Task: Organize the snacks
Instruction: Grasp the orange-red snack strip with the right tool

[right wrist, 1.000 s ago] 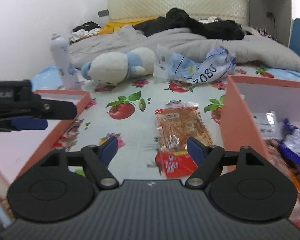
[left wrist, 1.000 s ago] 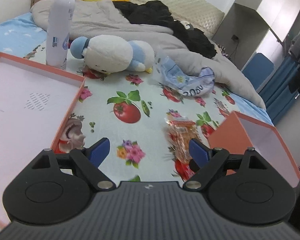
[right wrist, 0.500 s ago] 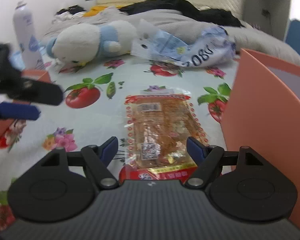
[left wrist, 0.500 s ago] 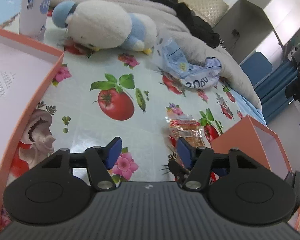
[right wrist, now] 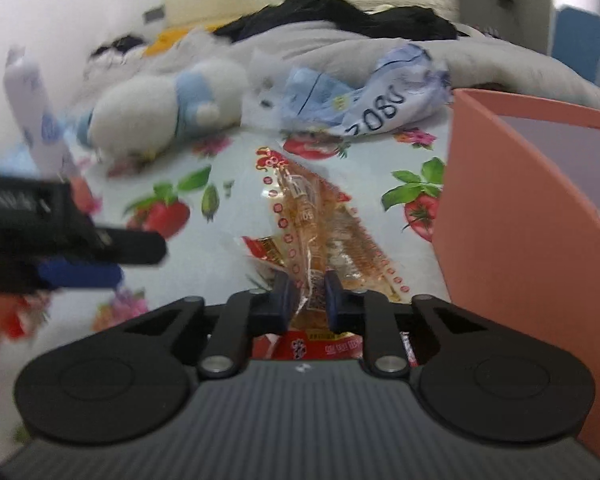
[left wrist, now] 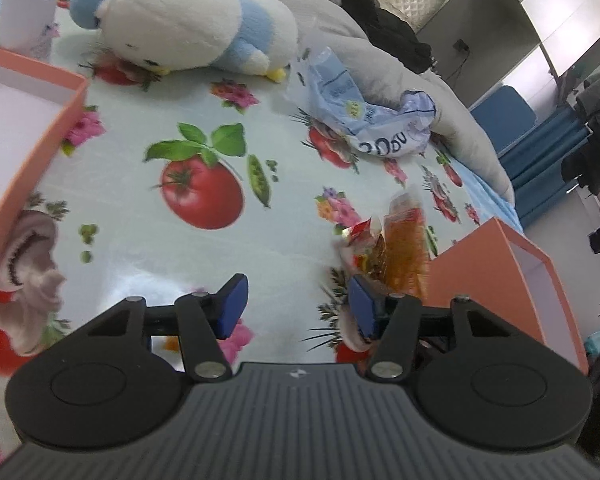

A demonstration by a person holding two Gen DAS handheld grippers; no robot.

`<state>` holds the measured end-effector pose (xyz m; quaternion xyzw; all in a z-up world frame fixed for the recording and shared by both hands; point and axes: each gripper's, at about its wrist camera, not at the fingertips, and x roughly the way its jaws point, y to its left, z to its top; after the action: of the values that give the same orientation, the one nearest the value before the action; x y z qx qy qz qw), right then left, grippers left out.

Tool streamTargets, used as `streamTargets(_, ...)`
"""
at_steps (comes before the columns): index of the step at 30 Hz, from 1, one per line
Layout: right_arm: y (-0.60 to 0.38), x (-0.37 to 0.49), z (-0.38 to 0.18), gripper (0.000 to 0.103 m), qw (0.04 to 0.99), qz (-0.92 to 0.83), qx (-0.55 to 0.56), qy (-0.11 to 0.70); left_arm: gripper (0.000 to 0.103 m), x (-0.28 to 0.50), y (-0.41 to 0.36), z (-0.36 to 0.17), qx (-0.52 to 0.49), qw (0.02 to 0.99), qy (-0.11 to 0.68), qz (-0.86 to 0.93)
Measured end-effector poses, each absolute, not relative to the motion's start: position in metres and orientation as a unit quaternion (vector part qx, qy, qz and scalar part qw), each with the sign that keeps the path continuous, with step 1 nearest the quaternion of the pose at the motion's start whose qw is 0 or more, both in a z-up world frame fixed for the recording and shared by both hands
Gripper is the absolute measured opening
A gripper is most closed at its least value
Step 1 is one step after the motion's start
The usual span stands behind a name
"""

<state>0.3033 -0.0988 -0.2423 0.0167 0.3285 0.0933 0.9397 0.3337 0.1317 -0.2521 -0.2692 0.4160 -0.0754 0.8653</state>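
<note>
An orange-and-red snack packet (right wrist: 316,232) is pinched at its near end by my right gripper (right wrist: 309,295), which is shut on it; the packet is crumpled and tilted up off the fruit-print cloth. The same packet shows in the left wrist view (left wrist: 400,248), just beyond my left gripper's right finger. My left gripper (left wrist: 296,306) is open and empty, low over the cloth. It also shows at the left of the right wrist view (right wrist: 80,256). An orange box (right wrist: 512,216) stands right of the packet. A second orange box (left wrist: 24,128) lies at the left.
A white-and-blue plush penguin (left wrist: 180,24) lies behind the cloth's middle. A crumpled blue-white plastic bag (left wrist: 372,120) lies to its right. A white spray bottle (left wrist: 24,4) stands at the far left. Grey bedding and black clothes are piled behind.
My right gripper has closed on the snack packet and lifted its near end, crumpling it. My left gripper has moved forward and lower over the cloth, still open.
</note>
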Motion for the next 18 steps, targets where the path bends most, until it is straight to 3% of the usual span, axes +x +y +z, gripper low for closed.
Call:
streamTargets(6, -0.107, 0.293, -0.225, 0.018, 0.942, 0.084, 0.041, 0.322, 0.067, 0.352, 0.113, -0.255, -0.272, 0.860, 0.420, -0.103)
streamTargets(13, -0.117, 0.290, -0.227, 0.017, 0.932, 0.086, 0.080, 0.343, 0.068, 0.356, 0.109, -0.273, -0.388, 0.809, 0.418, -0.143)
streamTargets(16, -0.119, 0.287, -0.227, 0.017, 0.930, 0.086, 0.086, 0.346, 0.065, 0.356, 0.109, -0.285, -0.434, 0.784, 0.421, -0.137)
streamTargets(18, -0.123, 0.286, -0.227, 0.017, 0.926, 0.088, 0.104, 0.351, 0.057, 0.357, 0.108, -0.290, -0.457, 0.773, 0.419, -0.132)
